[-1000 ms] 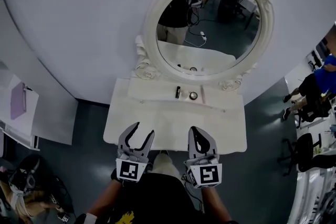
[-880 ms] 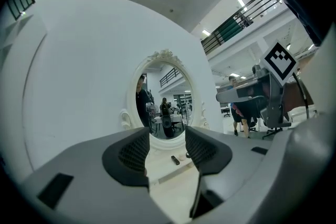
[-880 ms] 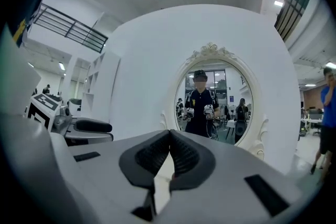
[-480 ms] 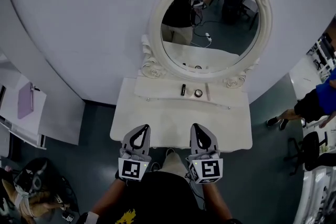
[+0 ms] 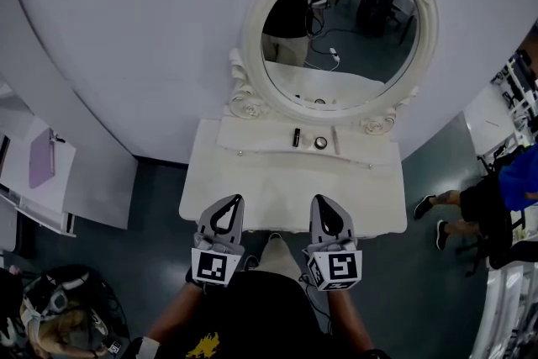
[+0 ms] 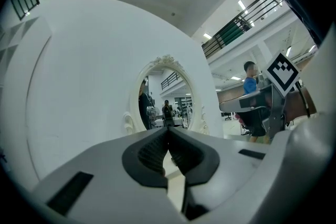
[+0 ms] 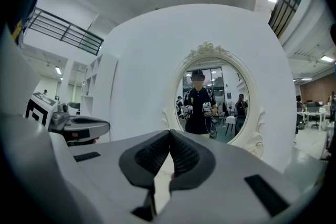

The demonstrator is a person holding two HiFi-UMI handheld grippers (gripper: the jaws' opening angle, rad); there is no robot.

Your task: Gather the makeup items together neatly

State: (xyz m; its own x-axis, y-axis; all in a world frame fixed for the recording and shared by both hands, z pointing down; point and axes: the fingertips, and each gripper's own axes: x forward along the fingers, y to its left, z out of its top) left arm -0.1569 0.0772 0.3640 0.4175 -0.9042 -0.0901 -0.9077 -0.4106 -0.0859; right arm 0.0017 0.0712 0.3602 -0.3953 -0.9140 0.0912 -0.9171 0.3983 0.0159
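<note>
Three small makeup items lie on the raised back shelf of the white vanity table (image 5: 252,189): a short dark tube (image 5: 296,137), a round compact (image 5: 320,143) and a thin pale stick (image 5: 334,140). They lie close together below the mirror. My left gripper (image 5: 233,200) hovers over the table's near edge, shut, with nothing between its jaws. My right gripper (image 5: 320,199) is beside it, also shut and empty. Both are well short of the items. The left gripper view (image 6: 168,129) and the right gripper view (image 7: 169,132) show the pads pressed together, pointing level at the mirror.
An ornate white oval mirror (image 5: 340,29) stands behind the shelf against a curved white wall. A person in blue (image 5: 504,189) and an office chair are at the right. Another seated person (image 5: 50,319) is at lower left, near a white shelf unit (image 5: 42,172).
The left gripper's jaws stood open a second ago and are now shut on nothing. Both grippers and the view shifted slightly; the right gripper stayed shut.
</note>
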